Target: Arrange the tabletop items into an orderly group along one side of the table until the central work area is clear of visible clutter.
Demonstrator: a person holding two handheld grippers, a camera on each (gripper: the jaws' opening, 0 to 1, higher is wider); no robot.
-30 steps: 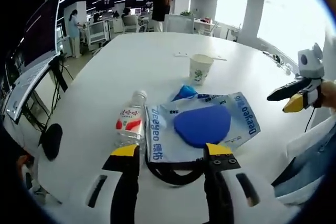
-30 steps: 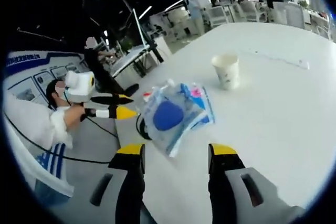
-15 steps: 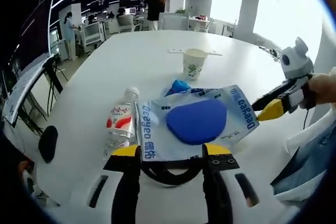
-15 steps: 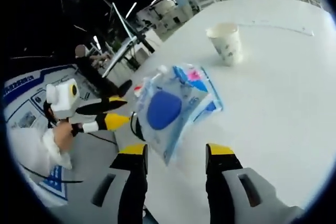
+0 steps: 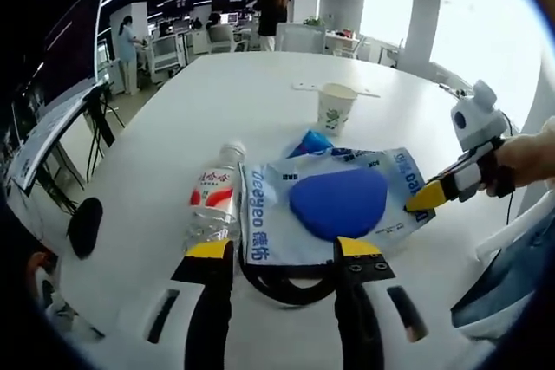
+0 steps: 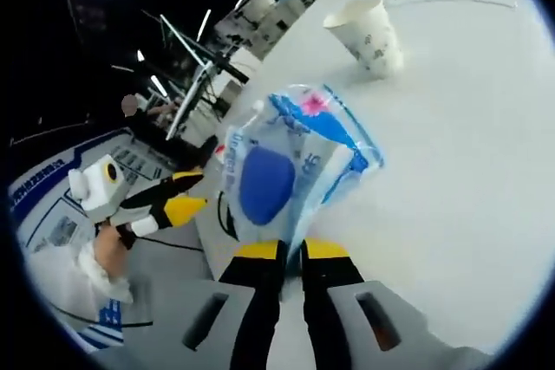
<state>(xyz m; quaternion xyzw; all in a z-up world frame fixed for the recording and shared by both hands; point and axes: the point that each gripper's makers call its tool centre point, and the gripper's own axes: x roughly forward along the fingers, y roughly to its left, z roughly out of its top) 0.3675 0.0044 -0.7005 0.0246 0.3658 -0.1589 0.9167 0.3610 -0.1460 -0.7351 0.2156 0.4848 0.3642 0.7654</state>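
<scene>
One hand-held gripper [image 6: 290, 250] pinching bag [image 6: 290, 162] edge — other [image 5: 284, 249] spread open, table [image 6: 468, 153] bare beyond.

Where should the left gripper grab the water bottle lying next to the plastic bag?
Grip the water bottle across its body near the red label, coming from the table edge. It lies on its side with the cap pointing away, so the left gripper can straddle it.

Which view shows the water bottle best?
The left gripper view: the water bottle lies whole on the table, red label visible. In the right gripper view, only a bit of it peeks from behind the plastic bag.
</scene>
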